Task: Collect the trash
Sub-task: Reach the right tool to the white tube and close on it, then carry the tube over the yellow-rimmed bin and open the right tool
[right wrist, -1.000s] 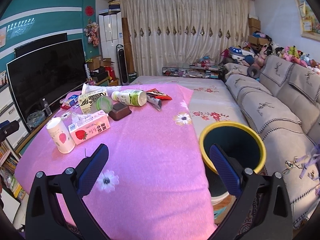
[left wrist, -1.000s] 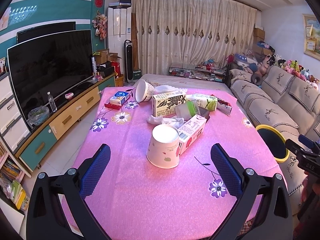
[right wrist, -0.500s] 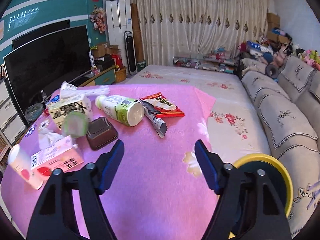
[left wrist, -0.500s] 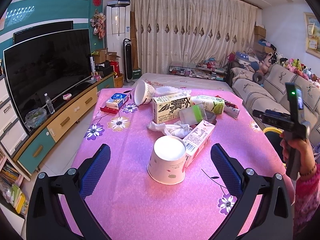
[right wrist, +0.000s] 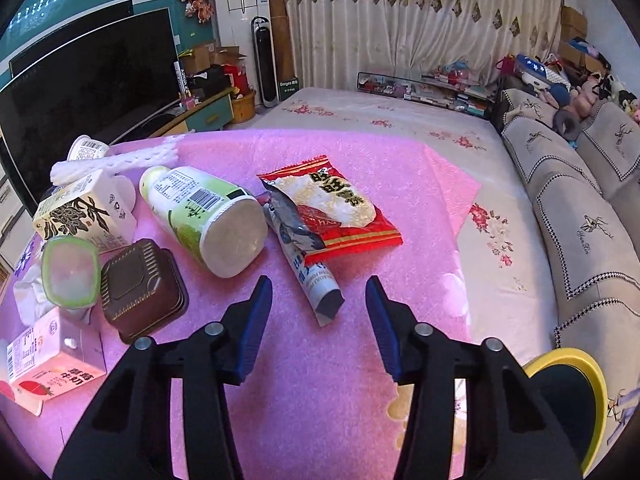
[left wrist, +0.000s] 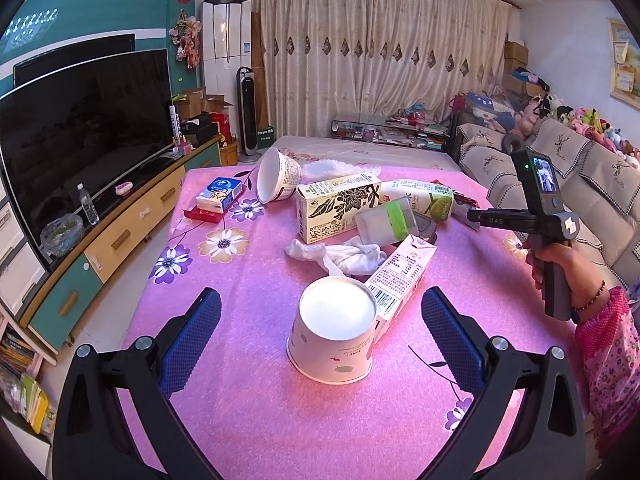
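Observation:
An upturned paper cup (left wrist: 334, 332) stands on the pink tablecloth (left wrist: 248, 400), with a pink milk carton (left wrist: 400, 276) leaning against it. My left gripper (left wrist: 320, 300) is open, its fingers either side of the cup and short of it. In the right wrist view a grey-blue rolled wrapper (right wrist: 308, 264) lies partly under a red snack bag (right wrist: 332, 204). My right gripper (right wrist: 318, 284) hangs just above the wrapper's near end. Its jaws are closing, the wrapper's tip lies between them, and the pads are clear of it.
A green bottle (right wrist: 204, 216), a brown tray (right wrist: 140, 292), a clear cup (right wrist: 70, 272), a cream carton (left wrist: 336, 208), tissue (left wrist: 340, 256) and a bowl (left wrist: 276, 176) crowd the table's middle. A yellow-rimmed bin (right wrist: 572, 396) stands at the right, by the sofa (right wrist: 580, 220). A TV (left wrist: 80, 132) lines the left wall.
My right gripper has swung from over the bin to the wrappers on the table, and its jaws have narrowed. My left gripper has come closer to the paper cup.

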The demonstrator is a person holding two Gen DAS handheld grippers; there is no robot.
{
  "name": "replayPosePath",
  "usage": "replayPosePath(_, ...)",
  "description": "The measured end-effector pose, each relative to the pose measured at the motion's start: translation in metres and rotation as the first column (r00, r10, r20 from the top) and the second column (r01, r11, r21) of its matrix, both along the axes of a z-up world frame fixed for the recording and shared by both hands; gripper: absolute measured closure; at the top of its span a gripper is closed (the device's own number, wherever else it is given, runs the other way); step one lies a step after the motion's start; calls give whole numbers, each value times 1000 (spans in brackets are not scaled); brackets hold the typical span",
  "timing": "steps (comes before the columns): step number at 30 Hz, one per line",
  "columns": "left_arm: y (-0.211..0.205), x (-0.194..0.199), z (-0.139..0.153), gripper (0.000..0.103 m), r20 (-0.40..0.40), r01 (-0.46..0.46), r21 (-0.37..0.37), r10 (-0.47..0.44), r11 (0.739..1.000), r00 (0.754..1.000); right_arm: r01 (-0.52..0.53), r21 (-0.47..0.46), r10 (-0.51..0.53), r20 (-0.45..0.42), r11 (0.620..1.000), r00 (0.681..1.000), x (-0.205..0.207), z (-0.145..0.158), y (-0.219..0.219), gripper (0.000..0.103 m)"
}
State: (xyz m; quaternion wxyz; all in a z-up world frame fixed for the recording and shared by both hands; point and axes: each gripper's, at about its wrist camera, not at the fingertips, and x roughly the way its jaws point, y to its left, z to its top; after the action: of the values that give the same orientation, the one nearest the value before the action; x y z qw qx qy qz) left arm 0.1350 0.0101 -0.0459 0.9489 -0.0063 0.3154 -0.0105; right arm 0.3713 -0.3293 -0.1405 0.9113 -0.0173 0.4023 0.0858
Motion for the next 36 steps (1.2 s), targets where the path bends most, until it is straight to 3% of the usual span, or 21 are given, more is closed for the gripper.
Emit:
replayPosePath(2,0,1,-1,4,-1,0,-3,0,1000,1000,-9,16,9,-12,1000,1000,2,-1,-2,62)
replayPosePath(6,-2,0,-2,4,-6,2,-8,-2,1000,1000,-31,21,31,-23,999,999,8,0,-1,86)
replayPosePath(9,-4,-3,-2,4,-1,6,-8,-6,1000,1000,-47,31,47,-21,998,999,1,4,1,92)
replayPosePath(21,-7,-20,8,4,27,25,-12,-24,1000,999,-48,46,49,-9,998,999,-90,20,4,95)
replayPosePath(28,-16,-30,10,4,32,47,-15,-47,999,998,-21,133,14,59,991,998,-170,37,-23,97)
replayPosePath(32,-21,-35,12,4,38,57,-12,-56,998,998,19,178,-40,115,984,993,-211,55,-48,97)
replayPosePath(36,-26,-39,14,4,41,60,-4,-60,998,997,127,160,-149,135,979,979,-234,62,-86,97)
